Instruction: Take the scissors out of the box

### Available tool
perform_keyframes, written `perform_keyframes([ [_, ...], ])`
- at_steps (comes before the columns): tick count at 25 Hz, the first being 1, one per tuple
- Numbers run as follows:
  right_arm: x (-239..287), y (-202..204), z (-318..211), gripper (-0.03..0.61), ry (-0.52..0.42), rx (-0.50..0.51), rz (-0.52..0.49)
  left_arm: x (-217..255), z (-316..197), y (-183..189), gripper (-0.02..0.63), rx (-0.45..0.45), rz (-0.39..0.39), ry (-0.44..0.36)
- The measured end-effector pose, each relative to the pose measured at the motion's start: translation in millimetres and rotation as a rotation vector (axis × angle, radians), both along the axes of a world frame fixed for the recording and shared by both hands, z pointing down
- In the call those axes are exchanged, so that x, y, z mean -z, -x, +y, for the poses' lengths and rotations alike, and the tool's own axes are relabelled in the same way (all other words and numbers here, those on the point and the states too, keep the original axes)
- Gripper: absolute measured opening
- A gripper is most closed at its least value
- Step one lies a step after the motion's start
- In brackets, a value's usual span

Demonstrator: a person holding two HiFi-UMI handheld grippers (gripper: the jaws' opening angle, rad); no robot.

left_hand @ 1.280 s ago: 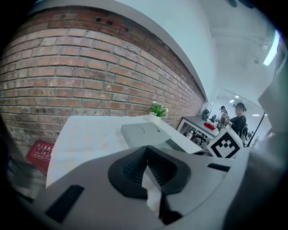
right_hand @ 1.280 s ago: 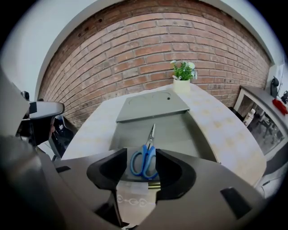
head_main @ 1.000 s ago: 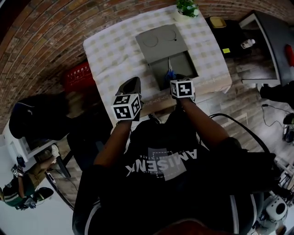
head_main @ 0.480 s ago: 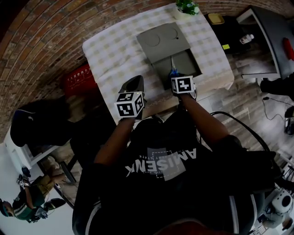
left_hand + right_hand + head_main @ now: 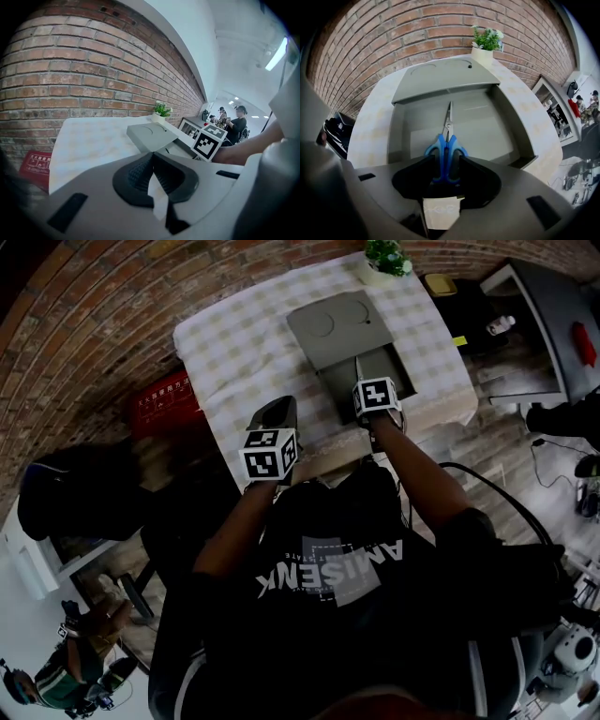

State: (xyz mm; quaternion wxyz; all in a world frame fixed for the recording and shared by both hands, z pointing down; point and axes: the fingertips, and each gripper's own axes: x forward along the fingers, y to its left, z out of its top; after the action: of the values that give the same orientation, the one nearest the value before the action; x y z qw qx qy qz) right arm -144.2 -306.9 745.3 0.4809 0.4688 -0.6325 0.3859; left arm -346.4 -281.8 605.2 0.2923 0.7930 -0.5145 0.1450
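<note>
Blue-handled scissors [image 5: 446, 145] lie flat in the open grey box [image 5: 396, 136], blades pointing at the far wall. In the head view only the thin blade [image 5: 357, 367] shows beyond my right gripper [image 5: 370, 390]. That right gripper [image 5: 446, 161] points steeply down into the box [image 5: 398, 371], its jaws closing with the blue handles between them; the pads look just clear of the handles. My left gripper [image 5: 277, 413] hangs over the table's near edge, left of the box. Its jaws [image 5: 152, 161] are shut on nothing.
The box's grey lid [image 5: 330, 329] lies open behind it on the checked tablecloth [image 5: 234, 343]. A small potted plant [image 5: 384, 257] stands at the far edge. A red crate [image 5: 164, 397] sits on the floor to the left, by the brick wall.
My right gripper has tipped and sunk into the box over the scissors' handles, which its marker cube now hides in the head view. The left gripper has stayed put.
</note>
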Motion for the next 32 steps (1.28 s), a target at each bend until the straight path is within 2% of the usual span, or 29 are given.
perform_keyframes([
  [13, -9, 5, 3, 0.178, 0.14, 0.03, -0.014, 10, 9, 21, 0.012, 0.041, 0.051, -0.028],
  [23, -6, -1, 3, 0.12, 0.131, 0.022, -0.02, 14, 17, 21, 0.012, 0.052, 0.064, -0.039],
  [32, -7, -2, 0, 0.114, 0.135, 0.027, -0.029, 20, 16, 15, 0.012, 0.041, 0.066, -0.05],
])
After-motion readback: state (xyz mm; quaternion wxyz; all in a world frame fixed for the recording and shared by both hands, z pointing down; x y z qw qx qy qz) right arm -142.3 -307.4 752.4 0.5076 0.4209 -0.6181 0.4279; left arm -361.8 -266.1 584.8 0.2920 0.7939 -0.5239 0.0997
